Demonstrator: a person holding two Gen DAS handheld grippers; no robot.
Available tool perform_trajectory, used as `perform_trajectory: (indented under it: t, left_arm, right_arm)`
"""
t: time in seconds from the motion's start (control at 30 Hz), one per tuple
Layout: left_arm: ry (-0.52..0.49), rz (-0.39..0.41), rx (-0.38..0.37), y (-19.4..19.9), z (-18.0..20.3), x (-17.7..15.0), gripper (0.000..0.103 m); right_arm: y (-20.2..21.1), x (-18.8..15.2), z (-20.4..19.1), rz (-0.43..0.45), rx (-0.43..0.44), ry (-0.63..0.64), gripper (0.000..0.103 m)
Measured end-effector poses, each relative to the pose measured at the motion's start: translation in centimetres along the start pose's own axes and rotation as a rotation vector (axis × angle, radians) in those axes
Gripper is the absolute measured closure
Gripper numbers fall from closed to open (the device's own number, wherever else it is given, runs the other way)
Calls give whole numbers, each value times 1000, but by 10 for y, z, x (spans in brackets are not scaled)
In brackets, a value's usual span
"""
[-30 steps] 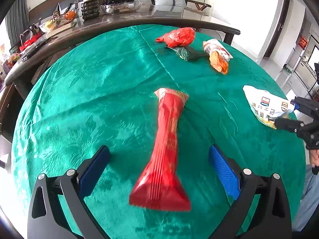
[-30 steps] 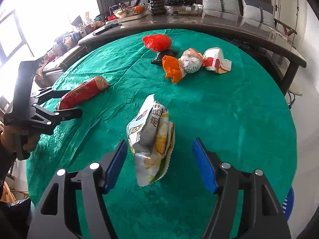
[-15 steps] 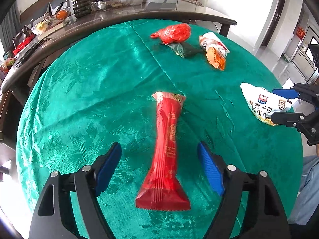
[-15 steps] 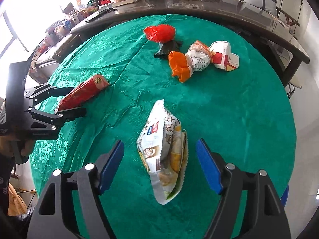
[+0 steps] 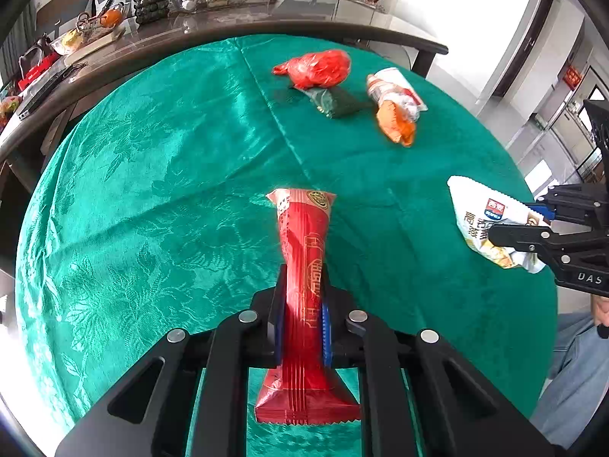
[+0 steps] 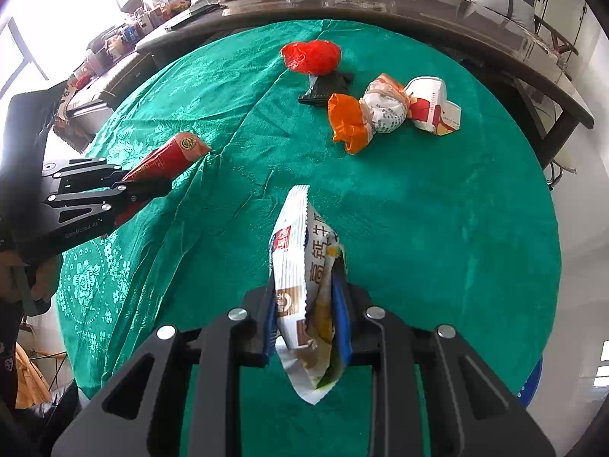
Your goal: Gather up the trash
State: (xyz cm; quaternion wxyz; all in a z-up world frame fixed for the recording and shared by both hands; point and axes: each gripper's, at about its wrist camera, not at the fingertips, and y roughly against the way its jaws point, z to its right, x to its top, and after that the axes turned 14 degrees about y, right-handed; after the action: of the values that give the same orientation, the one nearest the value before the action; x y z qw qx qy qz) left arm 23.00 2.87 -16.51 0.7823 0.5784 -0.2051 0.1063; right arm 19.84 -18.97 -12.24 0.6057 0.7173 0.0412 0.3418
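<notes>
Green patterned cloth covers the round table, and both pieces of rubbish in hand lie on it or just above it. On the left, the left gripper has just been closing and now pinches the long red foil snack wrapper across its narrow waist, the crimped tail hanging below the blue pads and the head pointing away over the cloth. To do this step well, I would lift straight up without twisting: the foil looks slippery and the pinch is narrow, so a jerk could let it slide out. That gripper tilts steeply down toward the table.

Further right, the right gripper has likewise just been closing and squeezes the crumpled white and yellow printed snack bag near its lower half, the serrated top edge standing free ahead. It too points steeply downward. Beyond both, near the far edge, the red plastic bag, dark flat packet and orange-and-white wrappers are not yet collected.
</notes>
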Motion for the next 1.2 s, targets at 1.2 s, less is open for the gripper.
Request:
perform_trajectory:
  t: [1.2]
  left_arm:
    - [-148, 72, -89, 31, 153, -31, 96]
  right_arm:
    - [72, -70, 59, 156, 27, -222, 80]
